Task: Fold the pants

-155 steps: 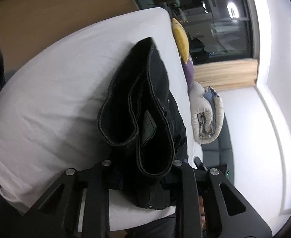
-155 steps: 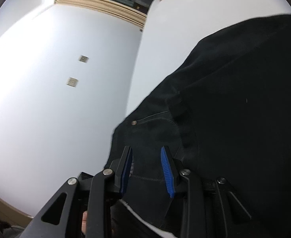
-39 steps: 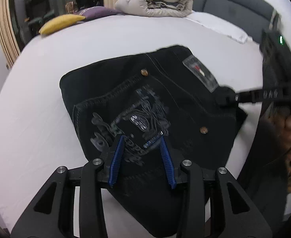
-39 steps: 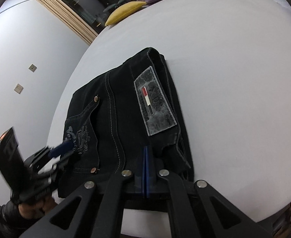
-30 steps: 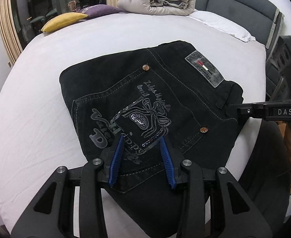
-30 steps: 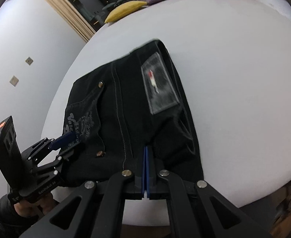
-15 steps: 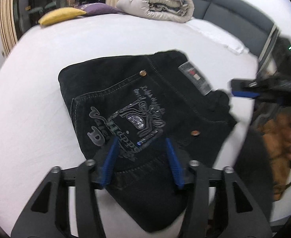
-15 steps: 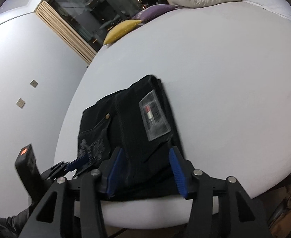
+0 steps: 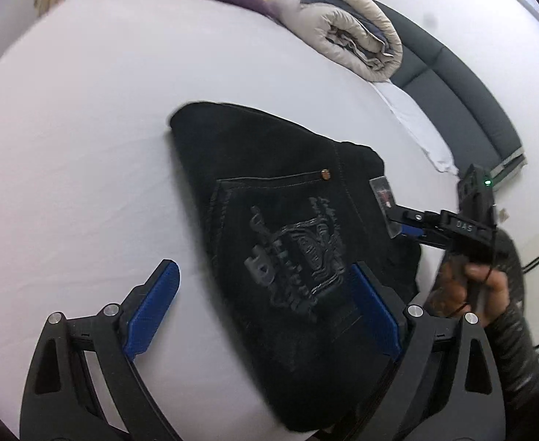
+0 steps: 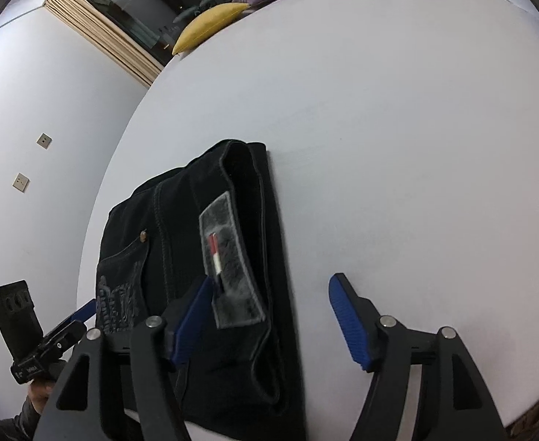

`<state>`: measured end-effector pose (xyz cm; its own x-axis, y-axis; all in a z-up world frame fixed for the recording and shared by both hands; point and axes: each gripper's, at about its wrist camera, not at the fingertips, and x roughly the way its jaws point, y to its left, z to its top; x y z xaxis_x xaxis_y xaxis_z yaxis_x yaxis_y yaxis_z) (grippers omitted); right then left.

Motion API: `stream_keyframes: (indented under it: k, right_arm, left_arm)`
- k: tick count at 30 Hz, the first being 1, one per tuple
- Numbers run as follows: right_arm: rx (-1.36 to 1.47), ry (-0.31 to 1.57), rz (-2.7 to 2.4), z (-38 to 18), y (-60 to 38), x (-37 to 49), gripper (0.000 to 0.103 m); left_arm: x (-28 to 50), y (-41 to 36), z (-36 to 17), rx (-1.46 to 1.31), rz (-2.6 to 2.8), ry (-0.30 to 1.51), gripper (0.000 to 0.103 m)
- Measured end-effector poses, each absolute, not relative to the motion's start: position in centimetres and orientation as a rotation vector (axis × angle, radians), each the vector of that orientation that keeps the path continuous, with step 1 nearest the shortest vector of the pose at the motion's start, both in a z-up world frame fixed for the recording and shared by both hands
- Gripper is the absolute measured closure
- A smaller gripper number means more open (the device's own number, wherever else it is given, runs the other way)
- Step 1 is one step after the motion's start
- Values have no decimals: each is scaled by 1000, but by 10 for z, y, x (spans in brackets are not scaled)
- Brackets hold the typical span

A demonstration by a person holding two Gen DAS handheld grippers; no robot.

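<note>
In the left wrist view, the folded black denim pants (image 9: 288,242) are seen lying flat on the white bed sheet (image 9: 86,147), and the left gripper (image 9: 266,312) is held just above their near edge, its blue-padded jaws just opened wide and gripping nothing. In the right wrist view, the right gripper (image 10: 269,316) is held over the pants' grey-patched waistband edge (image 10: 229,261), its jaws likewise just spread apart and clamped on nothing, one finger over the pants and the other over the sheet.

Pants (image 9: 291,242) near edge cut off (patch (image 10: 229,257) lettering blurred)
</note>
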<state>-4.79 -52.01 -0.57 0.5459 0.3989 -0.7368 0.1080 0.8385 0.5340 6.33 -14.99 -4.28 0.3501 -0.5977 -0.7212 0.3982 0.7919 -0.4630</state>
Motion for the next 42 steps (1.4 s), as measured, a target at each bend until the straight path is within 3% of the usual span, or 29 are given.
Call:
stream_keyframes:
  k: [2,4,6,8,10,14,19,25,32,39,42]
  right_arm:
    - [602,979,207,-8,-521,-42,30]
    - [623,982,220,-9,-520,-33,31]
    - [625,1004,265,-10,-511,-24,41]
    - [583,1046,278,-14,-497,-15,45]
    - [578,1052,283,-15,-493,-11,50]
    - [589,1058,238,-16,-484,-7,66]
    - [349,1041,149,15,-446,-14,83]
    - [355,927,224,70,-414,-10,85]
    - [380,852,347,111,-375,71,85]
    - [495,896,390,72,-365,165,85]
    - [578,958,399,30,-372,187,85]
  left_arm:
    - [75,-155,-50,-247,-671,1075,11]
    - [84,-159,-60,-281,-683,1122,19]
    - [92,-163,-67,-305,-692,1145,26]
    - [98,-164,-71,-325,-688,1158,35]
    - [104,-163,-73,-335,-677,1172,55]
    - [103,-164,-71,-317,-685,1168,67]
    - [98,-161,-51,-279,-714,1120,83]
    - [123,-123,8,-240,-704,1007,83]
    - [206,-72,55,-127,-606,938,83]
    - [280,-42,10,-141,-553,1004,83]
    - [295,-32,-29,-170,-537,1042,73]
